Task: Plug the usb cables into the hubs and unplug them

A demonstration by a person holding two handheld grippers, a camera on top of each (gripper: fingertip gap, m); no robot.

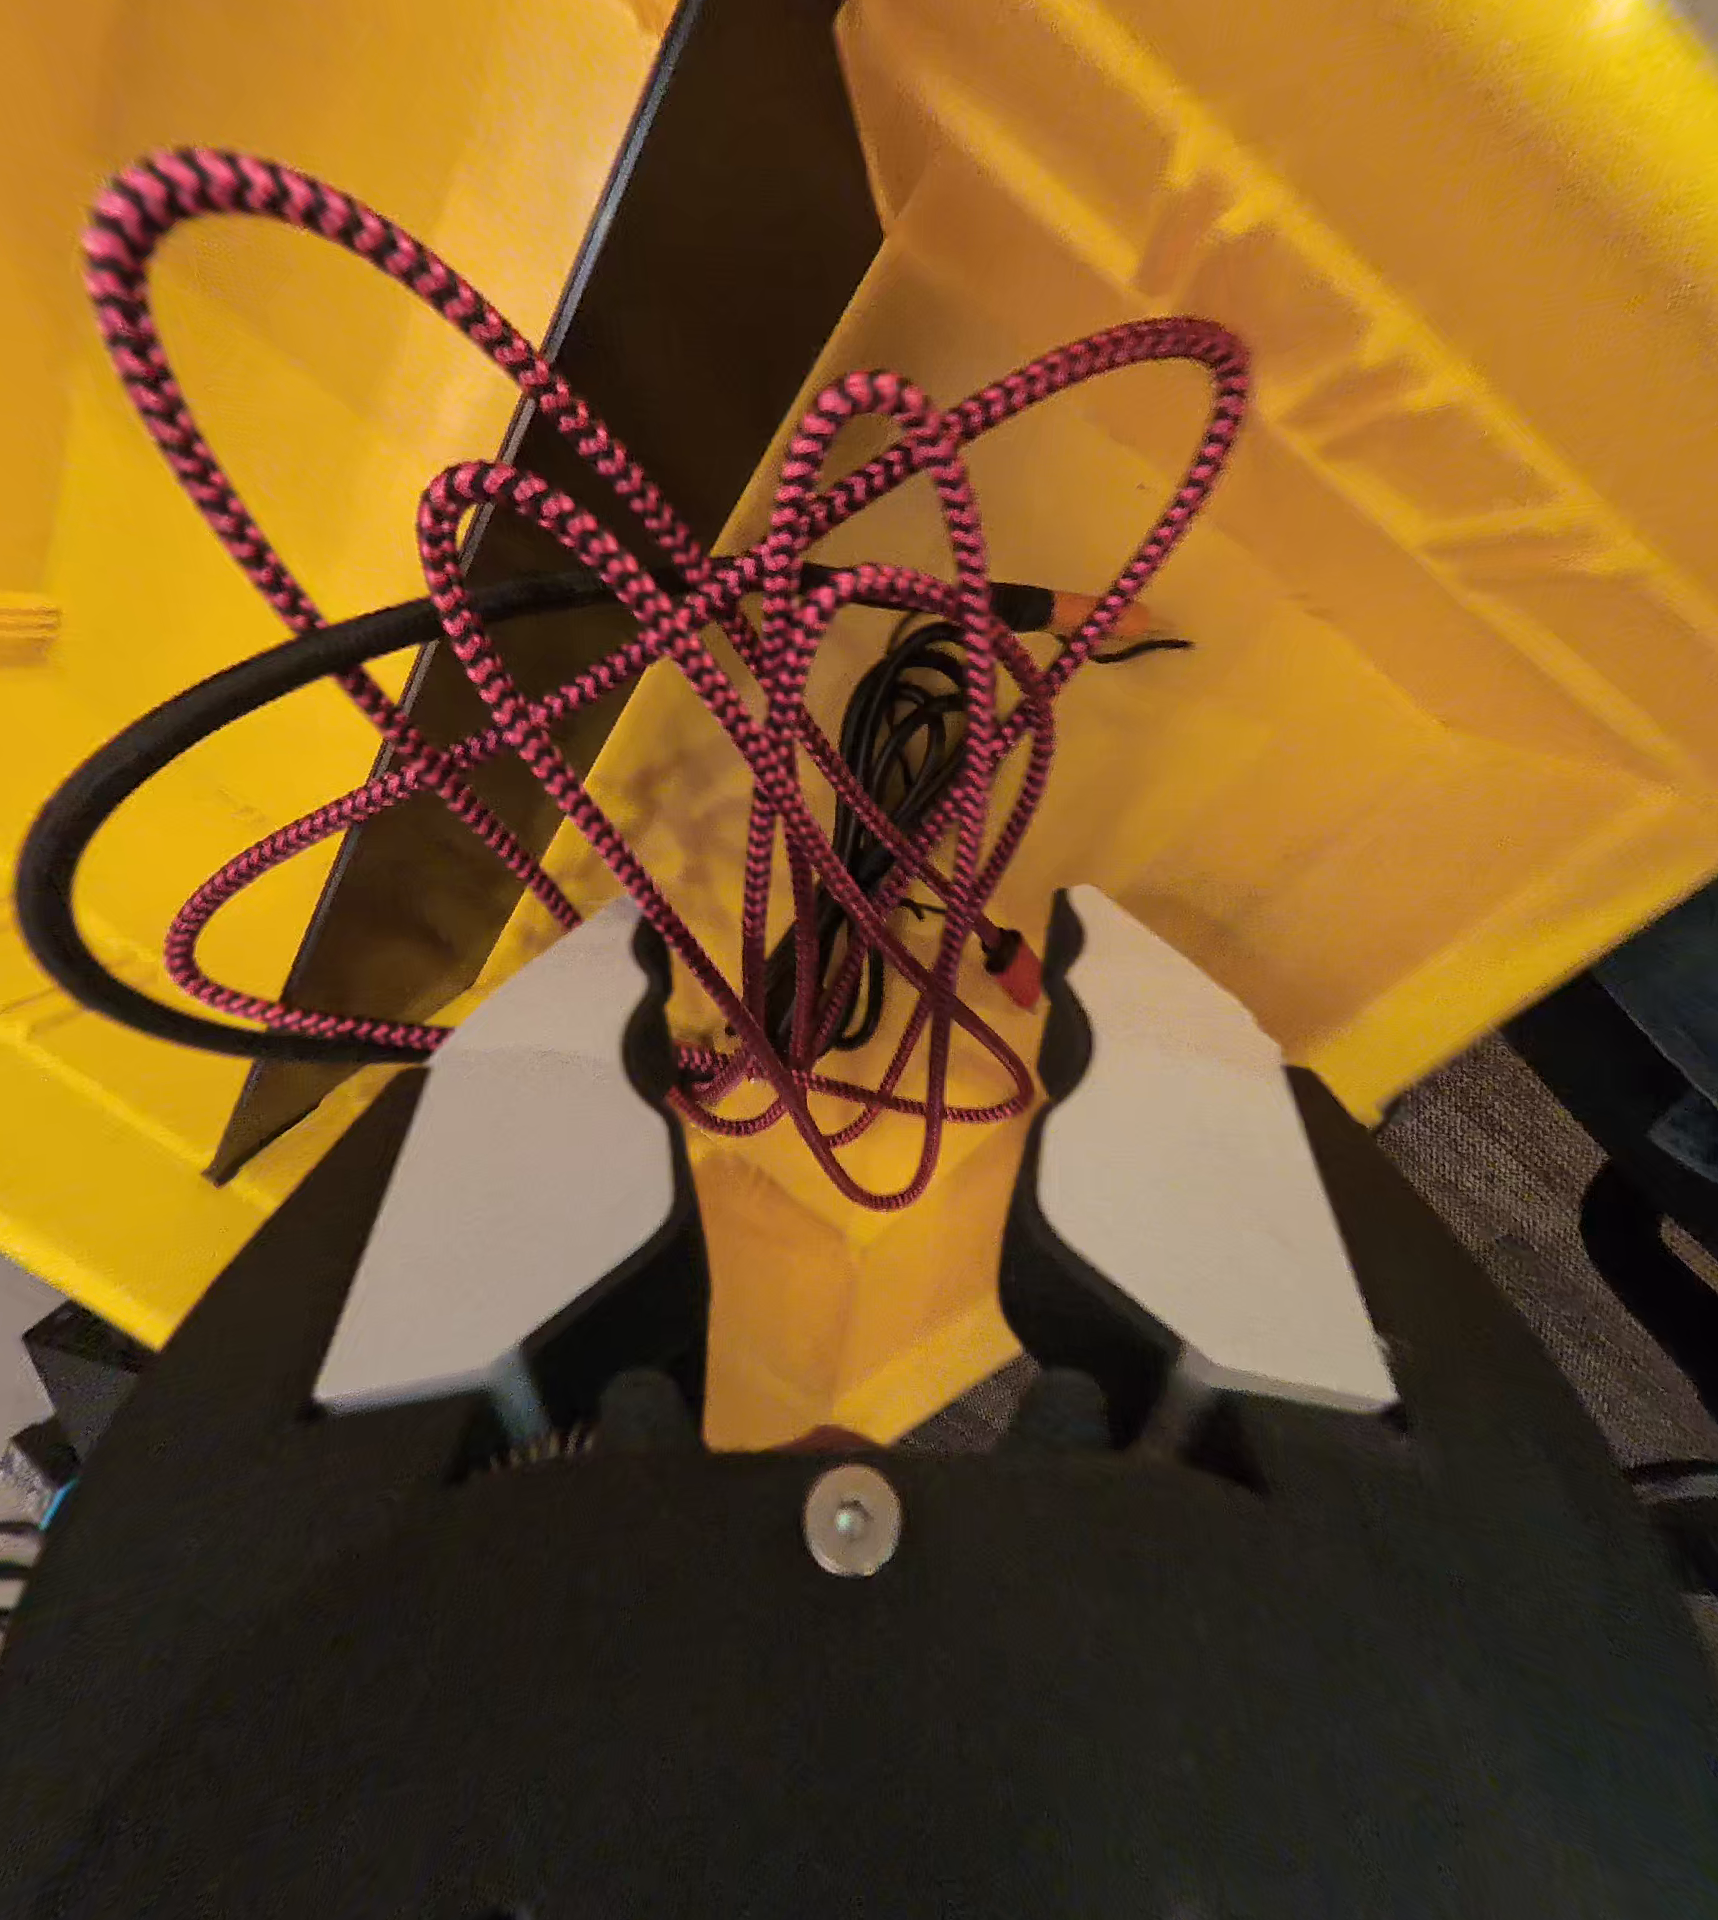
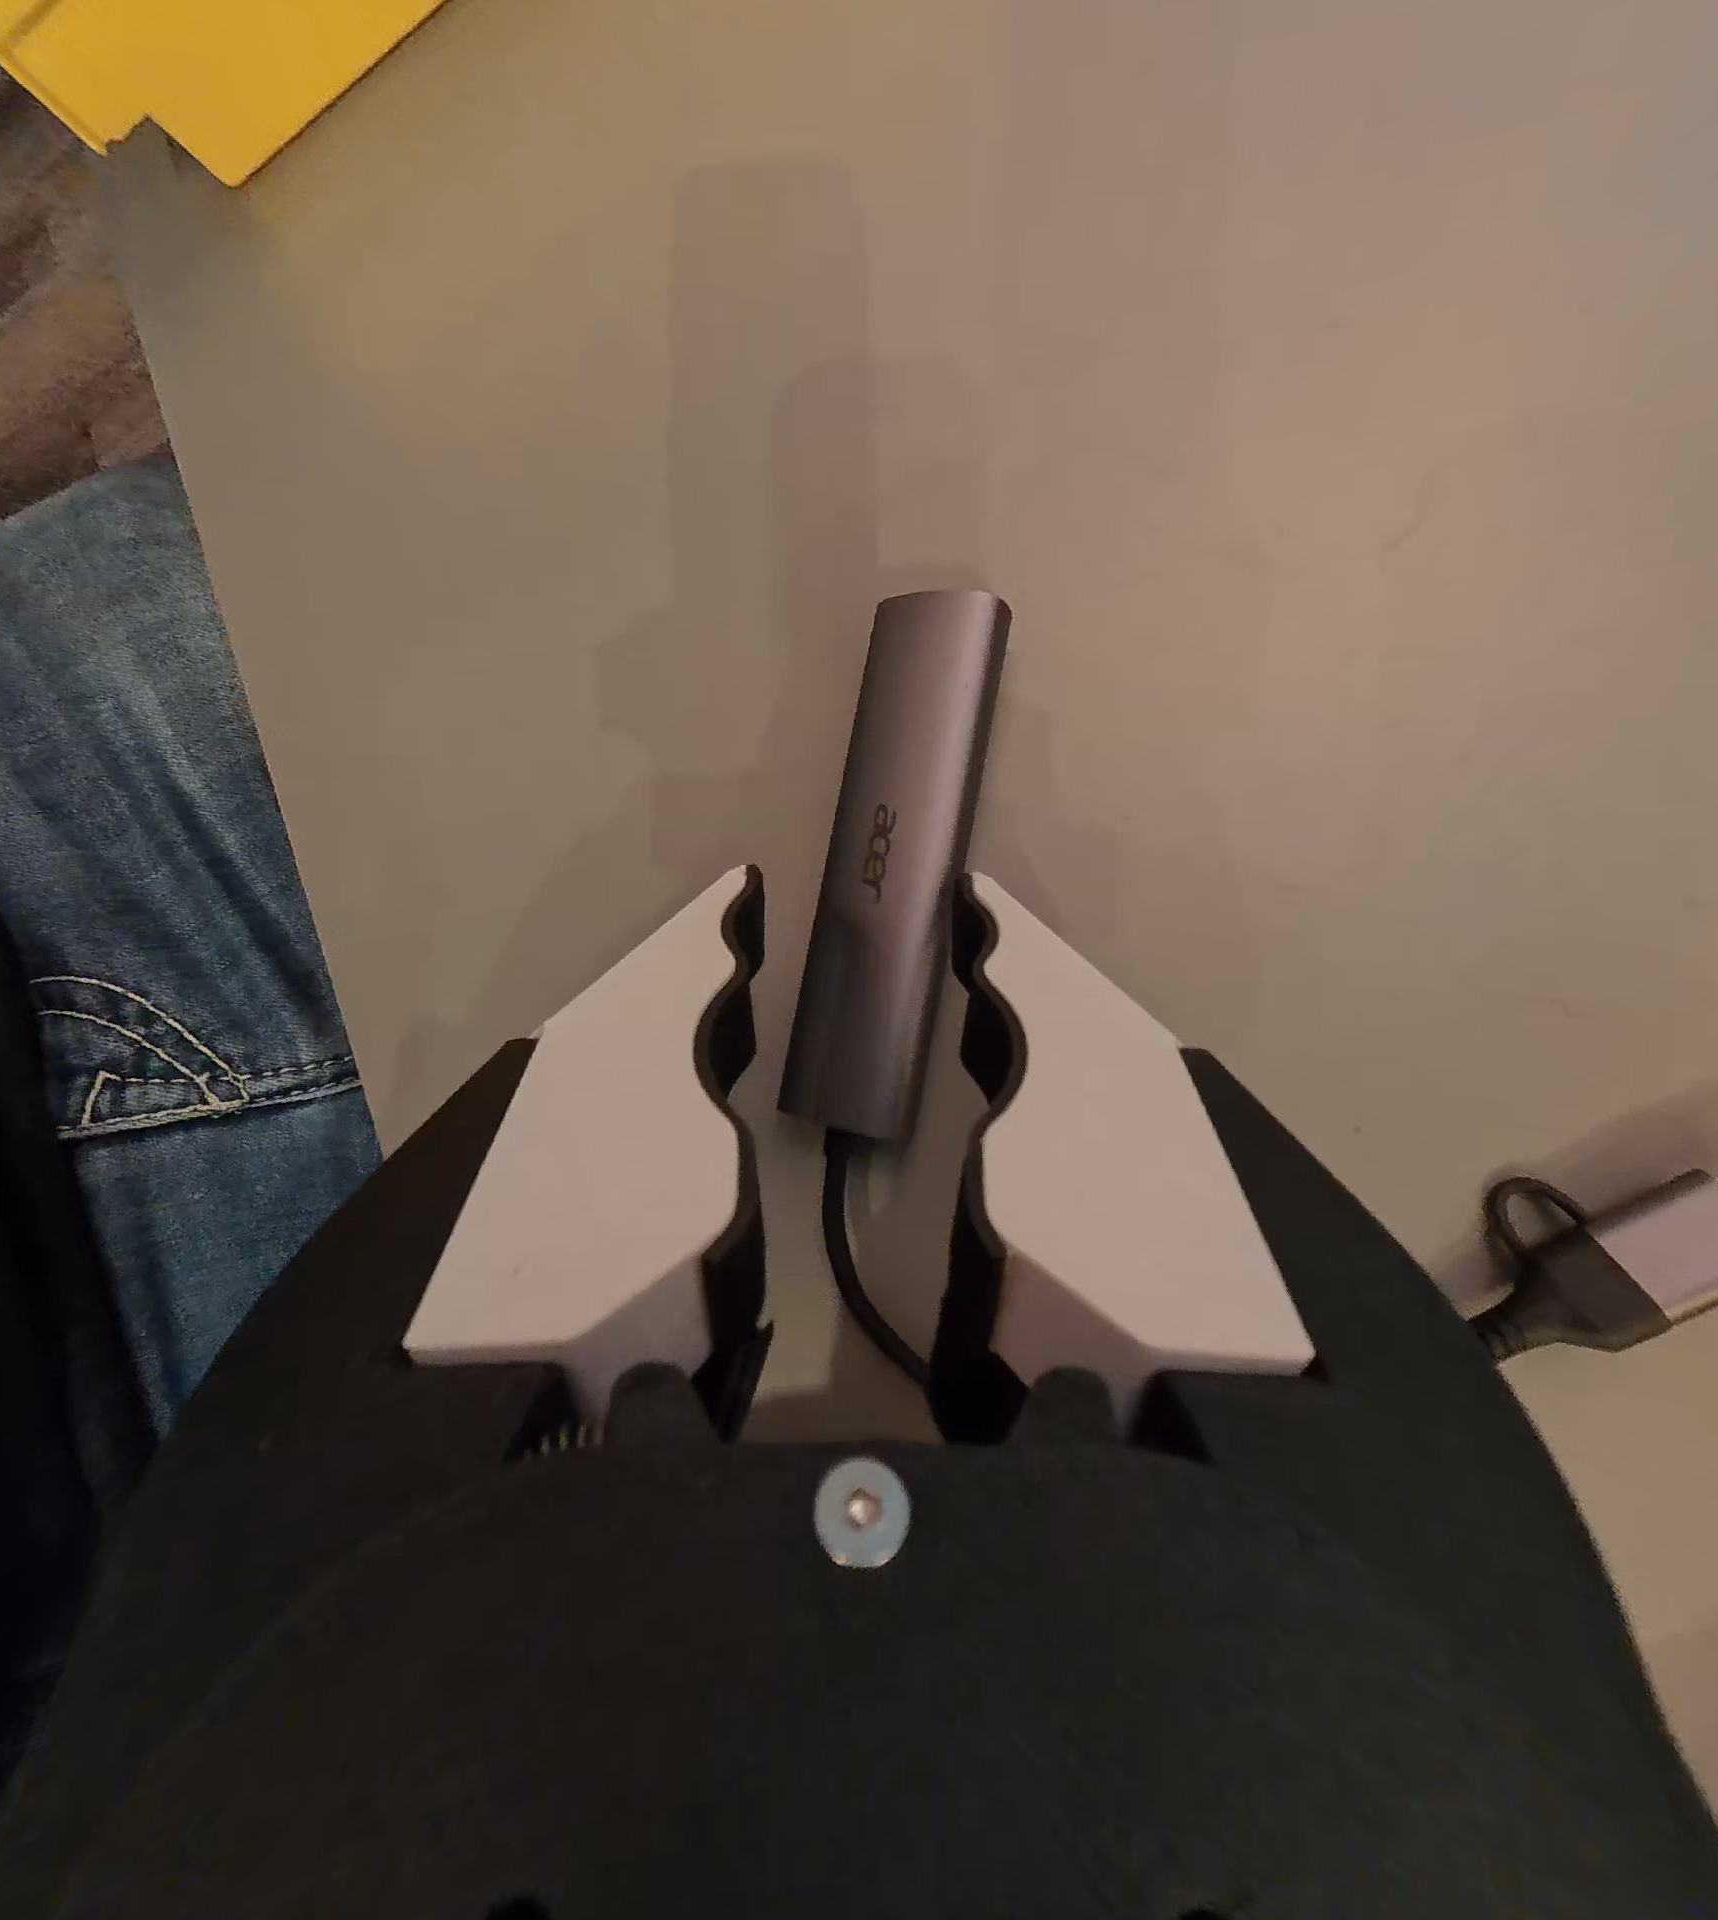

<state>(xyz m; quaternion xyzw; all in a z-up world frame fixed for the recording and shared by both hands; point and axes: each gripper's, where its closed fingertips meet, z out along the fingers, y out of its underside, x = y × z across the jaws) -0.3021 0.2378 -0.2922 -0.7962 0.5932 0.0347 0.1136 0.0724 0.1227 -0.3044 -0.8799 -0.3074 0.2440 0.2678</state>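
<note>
The left claw (image 1: 850, 925) is spread wide over a yellow bin (image 1: 1354, 436), pinching nothing; loops of one pink-and-black braided cable (image 1: 626, 665) rise between and beyond its fingers. In the bin's corner below lie one thin black cable bundle (image 1: 886, 748) and a red plug (image 1: 1016, 961); one thicker black cable (image 1: 211, 717) arcs out to the left, over a dark divider (image 1: 689, 312) that splits the bin.

The right claw (image 2: 855, 883) is spread around one grey usb hub (image 2: 896, 862) lying flat on the worktop (image 2: 1354, 520), its fingers just beside the hub's sides, contact unclear. The hub's short lead ends in one grey usb plug (image 2: 1665, 1247) to the right. The worktop beyond is bare; its left edge runs beside a person's jeans (image 2: 107, 831).
</note>
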